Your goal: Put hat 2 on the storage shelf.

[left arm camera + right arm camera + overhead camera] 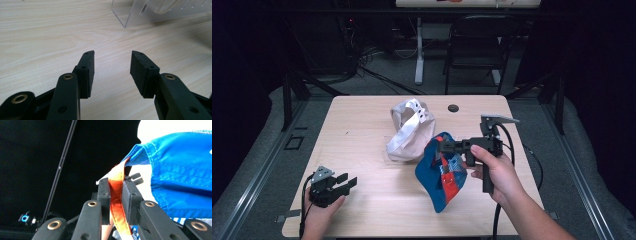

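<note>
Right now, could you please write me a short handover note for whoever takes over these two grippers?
Right gripper: shut on the orange strap of the blue cap, which hangs lifted over the table in front of the person.
Left gripper: open, holding nothing, low over the near left part of the table.
White cap: sits mid-table on a clear stand, just beyond the blue cap.
Done: blue cap picked up by its strap.
Left: probably set the blue cap down where it belongs; the free left gripper can help steady it.
</note>
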{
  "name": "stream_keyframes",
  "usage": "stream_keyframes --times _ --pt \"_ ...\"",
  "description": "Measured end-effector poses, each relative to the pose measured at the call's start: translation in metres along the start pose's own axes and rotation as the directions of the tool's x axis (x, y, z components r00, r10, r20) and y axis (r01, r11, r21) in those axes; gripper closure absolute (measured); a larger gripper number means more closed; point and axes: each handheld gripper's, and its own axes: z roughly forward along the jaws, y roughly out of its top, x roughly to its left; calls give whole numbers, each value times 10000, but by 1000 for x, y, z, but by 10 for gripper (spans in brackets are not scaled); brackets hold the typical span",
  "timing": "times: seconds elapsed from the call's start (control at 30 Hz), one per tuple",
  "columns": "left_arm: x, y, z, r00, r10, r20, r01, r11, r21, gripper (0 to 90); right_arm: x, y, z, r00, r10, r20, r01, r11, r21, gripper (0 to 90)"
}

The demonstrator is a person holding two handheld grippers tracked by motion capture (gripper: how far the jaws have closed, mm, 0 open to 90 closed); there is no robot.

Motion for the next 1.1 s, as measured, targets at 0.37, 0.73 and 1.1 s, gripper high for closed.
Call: stream_keyframes --times 0.37,0.73,1.1 --pt "-1 0 1 10000 38 -29 -38 10000 -79 550 2 17 -37 9996 262 -123 -277 9884 -1492 782" --pt "-1 0 2 10000 17 -19 -17 10000 -70 550 7 34 -55 9995 147 271 -82 9737 -2275 782" --pt "-1 0 2 10000 39 -22 -39 10000 -75 550 13 56 -70 9979 263 594 -63 9496 -3133 782"
